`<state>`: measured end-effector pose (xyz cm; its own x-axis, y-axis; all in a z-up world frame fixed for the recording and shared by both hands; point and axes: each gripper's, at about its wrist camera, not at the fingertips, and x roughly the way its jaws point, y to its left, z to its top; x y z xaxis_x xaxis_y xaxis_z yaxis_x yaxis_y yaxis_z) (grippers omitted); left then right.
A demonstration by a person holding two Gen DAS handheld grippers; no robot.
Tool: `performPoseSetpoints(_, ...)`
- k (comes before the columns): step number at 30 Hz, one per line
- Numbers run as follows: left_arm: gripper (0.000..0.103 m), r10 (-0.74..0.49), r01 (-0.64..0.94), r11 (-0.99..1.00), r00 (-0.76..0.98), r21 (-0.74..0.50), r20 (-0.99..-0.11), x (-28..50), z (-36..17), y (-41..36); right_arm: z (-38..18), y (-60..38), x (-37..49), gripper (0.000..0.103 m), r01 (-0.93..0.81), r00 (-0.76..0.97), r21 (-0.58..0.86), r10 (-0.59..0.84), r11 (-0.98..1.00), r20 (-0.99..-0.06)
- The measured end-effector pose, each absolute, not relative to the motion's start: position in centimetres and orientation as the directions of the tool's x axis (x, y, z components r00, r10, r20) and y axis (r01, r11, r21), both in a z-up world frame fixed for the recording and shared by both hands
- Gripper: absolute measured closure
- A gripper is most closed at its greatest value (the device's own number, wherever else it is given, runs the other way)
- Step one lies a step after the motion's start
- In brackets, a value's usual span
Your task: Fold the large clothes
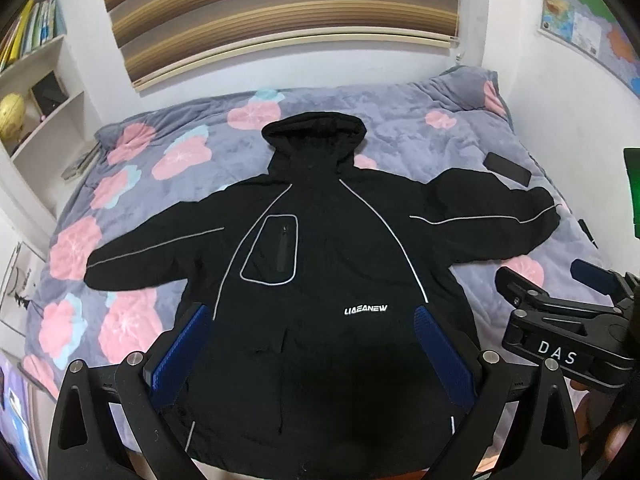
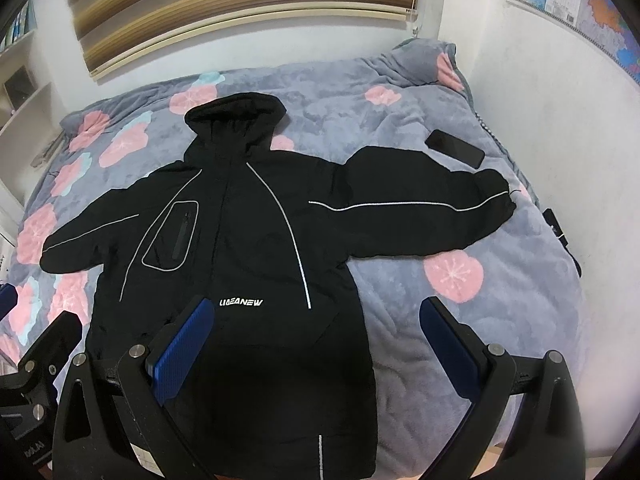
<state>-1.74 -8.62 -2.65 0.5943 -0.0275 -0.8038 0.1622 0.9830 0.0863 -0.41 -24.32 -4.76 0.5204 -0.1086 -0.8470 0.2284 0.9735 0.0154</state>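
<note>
A large black hooded jacket (image 1: pixel 320 248) (image 2: pixel 256 248) with reflective piping lies flat and face up on the bed, sleeves spread to both sides, hood toward the wall. My left gripper (image 1: pixel 312 344) hovers open above the jacket's lower front, nothing between its blue pads (image 1: pixel 180 356). My right gripper (image 2: pixel 316 344) is open too, above the jacket's lower right edge; one pad (image 2: pixel 184 348) is over the cloth, the other over the blanket. The right gripper's body (image 1: pixel 560 332) shows at the right of the left wrist view.
The bed carries a grey blanket (image 2: pixel 440 312) with pink flowers. A black phone (image 2: pixel 454 148) (image 1: pixel 508 168) lies beyond the right sleeve. Shelves (image 1: pixel 36 92) stand left of the bed, a wall with a map (image 2: pixel 568 4) to the right, a window blind (image 1: pixel 280 12) behind.
</note>
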Motion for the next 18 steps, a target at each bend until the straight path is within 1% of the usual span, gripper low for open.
performPoseSetpoints(18, 0.002, -0.036, 0.177, 0.981, 0.569, 0.079, -0.821, -0.6, -3.7, -8.8, -5.2, -24.5, -0.1, 0.000, 0.230, 0.510, 0.018, -0.104, 0.973, -0.854)
